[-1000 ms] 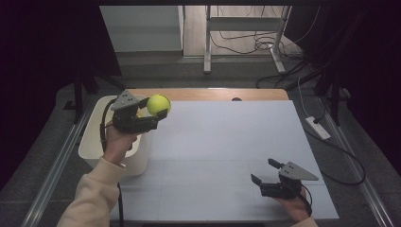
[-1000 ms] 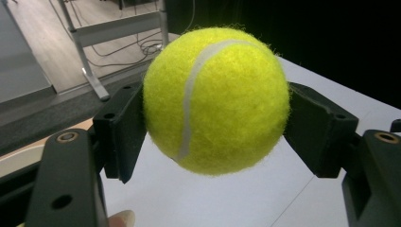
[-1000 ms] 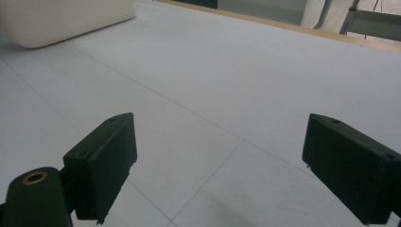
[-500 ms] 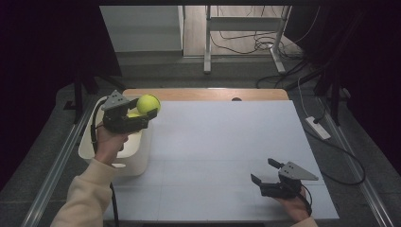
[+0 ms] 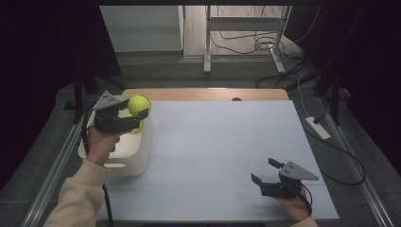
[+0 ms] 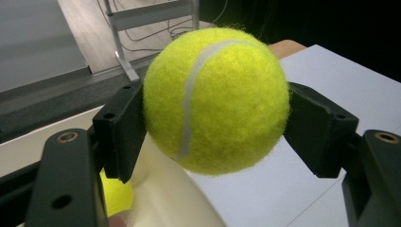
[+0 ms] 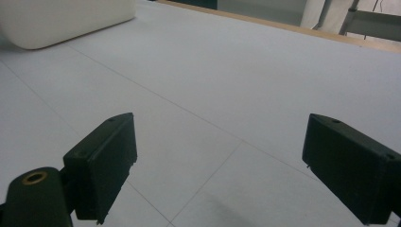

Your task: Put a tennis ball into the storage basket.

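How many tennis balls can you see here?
2. One tennis ball is clamped in the left gripper above the white bin. A second ball lies inside that bin, partly hidden under the gripper; more could be hidden deeper in it.

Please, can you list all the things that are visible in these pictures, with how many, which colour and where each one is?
tennis ball: one, yellow-green, clamped in the left gripper above the tub's far edge.
second ball: one, yellow-green, inside the tub, partly hidden.
tub: one, white, on the table's left edge.
table: one, white top with a wooden far edge.
power strip: one, white, on the floor to the right.
metal frame: one, grey, on the floor behind the table.
left gripper: one, black, shut on the tennis ball.
right gripper: one, black, jaws open, low over the table's near right part.
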